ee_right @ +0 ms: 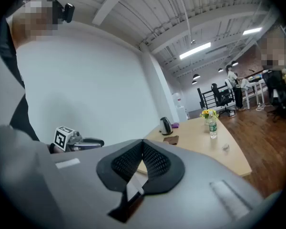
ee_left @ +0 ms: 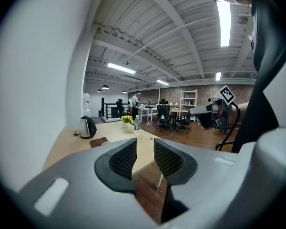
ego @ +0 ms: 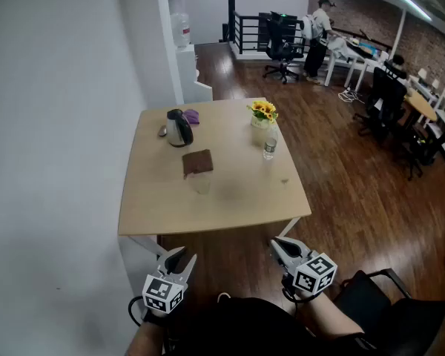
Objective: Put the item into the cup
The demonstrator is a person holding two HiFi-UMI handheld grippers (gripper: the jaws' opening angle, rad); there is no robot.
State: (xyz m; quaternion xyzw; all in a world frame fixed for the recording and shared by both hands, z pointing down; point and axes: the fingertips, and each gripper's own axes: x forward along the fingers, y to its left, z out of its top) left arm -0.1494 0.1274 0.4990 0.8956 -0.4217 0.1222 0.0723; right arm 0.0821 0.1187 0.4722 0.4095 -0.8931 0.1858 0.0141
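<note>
Risk, reach: the left hand-held gripper point(ee_left: 144, 145) and the right hand-held gripper point(ee_right: 143, 142) are held short of the worktop point(ego: 237, 199), well apart from everything on it. A grasp closed from here would catch only air.
Risk, right jaws: they are pressed together with nothing between them. Unless they are parted before the approach, the item point(ego: 197, 162) would be shoved rather than picked.
Risk, cup point(ego: 201, 185): it is judged clear and light and is hard to make out against the wood. It could be tipped by a jaw or missed at the drop.
Risk, fit: the item looks wider than the cup mouth, so it may bridge the rim unless it is folded or stood on edge.
Risk, choice: a small grey object point(ego: 285, 180) lies ahead and to the right and could be taken for the item.
Left jaws: they stand apart, and the gap is empty.
Item place: it lies ahead of both hand-held grippers, nearer the left one's line and just beyond the cup. Whether the two touch cannot be told.
Item: flat, brown, roughly square and matt, possibly leather or cloth.
Worktop: pale wood, smooth, square.
Pads: black, with a ribbed grid and curved faces.
Beyond the item: a dark rounded kettle point(ego: 179, 127), yellow flowers point(ego: 263, 110) and a clear bottle point(ego: 269, 148).
</note>
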